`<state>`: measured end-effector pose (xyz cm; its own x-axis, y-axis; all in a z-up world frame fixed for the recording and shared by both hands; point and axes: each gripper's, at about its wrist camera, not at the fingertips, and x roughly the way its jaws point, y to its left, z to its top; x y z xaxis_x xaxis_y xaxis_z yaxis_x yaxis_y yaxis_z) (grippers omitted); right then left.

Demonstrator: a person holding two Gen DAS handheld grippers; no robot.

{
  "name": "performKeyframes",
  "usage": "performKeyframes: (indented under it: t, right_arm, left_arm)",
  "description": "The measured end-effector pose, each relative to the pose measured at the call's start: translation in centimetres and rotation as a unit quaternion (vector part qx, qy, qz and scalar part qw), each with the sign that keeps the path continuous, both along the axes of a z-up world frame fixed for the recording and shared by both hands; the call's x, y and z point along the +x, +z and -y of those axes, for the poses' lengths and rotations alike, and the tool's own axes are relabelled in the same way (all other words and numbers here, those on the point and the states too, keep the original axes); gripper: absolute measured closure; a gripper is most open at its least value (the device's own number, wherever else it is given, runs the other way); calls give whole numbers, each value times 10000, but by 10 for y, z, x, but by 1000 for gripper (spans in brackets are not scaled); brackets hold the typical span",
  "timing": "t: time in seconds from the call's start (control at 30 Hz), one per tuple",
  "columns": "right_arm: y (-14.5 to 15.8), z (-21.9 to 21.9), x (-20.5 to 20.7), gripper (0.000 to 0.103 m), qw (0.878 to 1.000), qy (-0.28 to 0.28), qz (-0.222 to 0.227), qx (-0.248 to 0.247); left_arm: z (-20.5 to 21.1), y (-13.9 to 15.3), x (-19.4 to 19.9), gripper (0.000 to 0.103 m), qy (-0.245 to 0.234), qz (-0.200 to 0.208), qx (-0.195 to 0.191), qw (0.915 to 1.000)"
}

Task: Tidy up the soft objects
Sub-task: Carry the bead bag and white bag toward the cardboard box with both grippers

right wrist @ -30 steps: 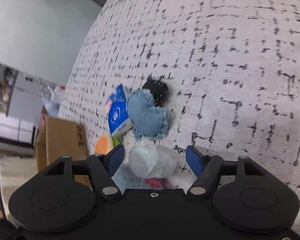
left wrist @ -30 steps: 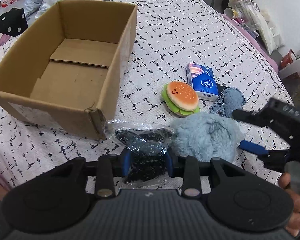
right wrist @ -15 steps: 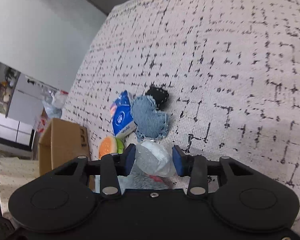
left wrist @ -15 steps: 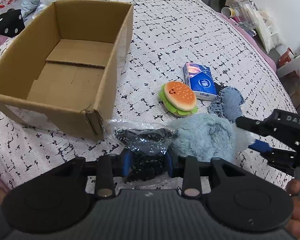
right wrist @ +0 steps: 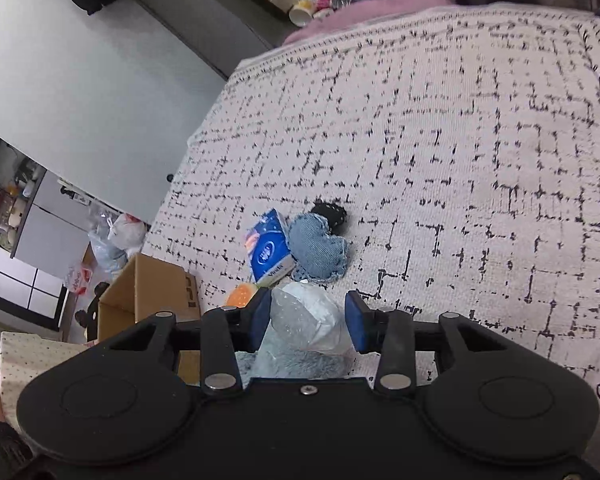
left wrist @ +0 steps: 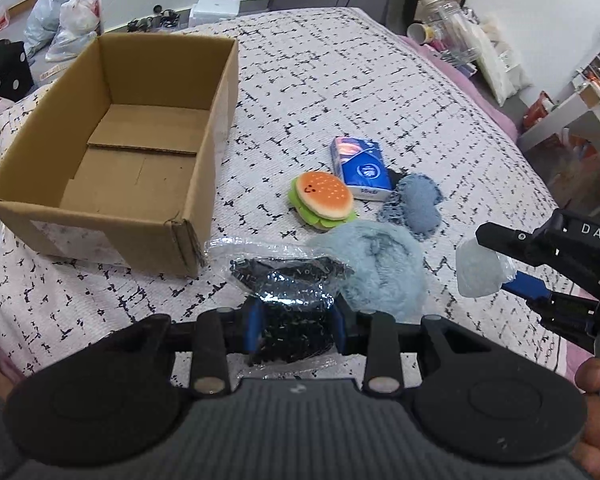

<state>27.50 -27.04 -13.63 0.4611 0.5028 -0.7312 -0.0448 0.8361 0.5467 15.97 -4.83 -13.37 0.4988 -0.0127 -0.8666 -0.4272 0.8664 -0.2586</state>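
Cardboard box (left wrist: pixel 112 160) on bed (left wrist: pixel 340 80), toward its left edge. Right of box: burger toy (left wrist: pixel 324 198), tissue pack (left wrist: pixel 362 168) just behind it, heart pillow (left wrist: pixel 416 208) beside pack. Fluffy item (left wrist: pixel 376 272) at near edge; bagged item (left wrist: pixel 288 280) left of it, by box corner.

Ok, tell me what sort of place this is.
Probably a bedroom in a home: the work surface looks like a bed under a black-flecked white bedspread, with a pink blanket at its edge, and filled plastic bags on the floor.

Patterned bedspread (left wrist: pixel 340 80) — pale walls (right wrist: pixel 80 80)
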Motion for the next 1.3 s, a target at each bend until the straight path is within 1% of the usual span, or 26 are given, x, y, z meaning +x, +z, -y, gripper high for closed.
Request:
performKeyframes:
  t: [0.37, 0.63, 1.0, 1.1, 1.17, 1.23, 1.3]
  right_arm:
    - [24, 2, -28, 64, 9993, -169, 331, 6]
    - [39, -6, -45, 64, 9984, -184, 543, 15]
    - [59, -28, -58, 64, 9964, -45, 849, 37]
    - [64, -36, -60, 64, 9957, -1, 923, 27]
    - [68, -41, -61, 64, 9952, 44, 979, 43]
    - [71, -47, -62, 64, 9947, 86, 1027, 56]
    - [73, -53, -63, 64, 9943, 127, 1053, 78]
  left_arm:
    - [-4, 26, -13, 69, -139, 297, 86, 9994]
    - [-12, 43, -21, 69, -223, 516, 142, 9983]
    - [-26, 60, -29, 69, -414, 804, 47, 9959]
    - [-32, 64, -30, 69, -389, 803, 78, 9960]
    - [-38, 66, -30, 69, -284, 774, 111, 9965]
    - [-43, 68, -31, 69, -225, 804, 156, 9964]
    - [-51, 71, -32, 69, -212, 853, 118, 9961]
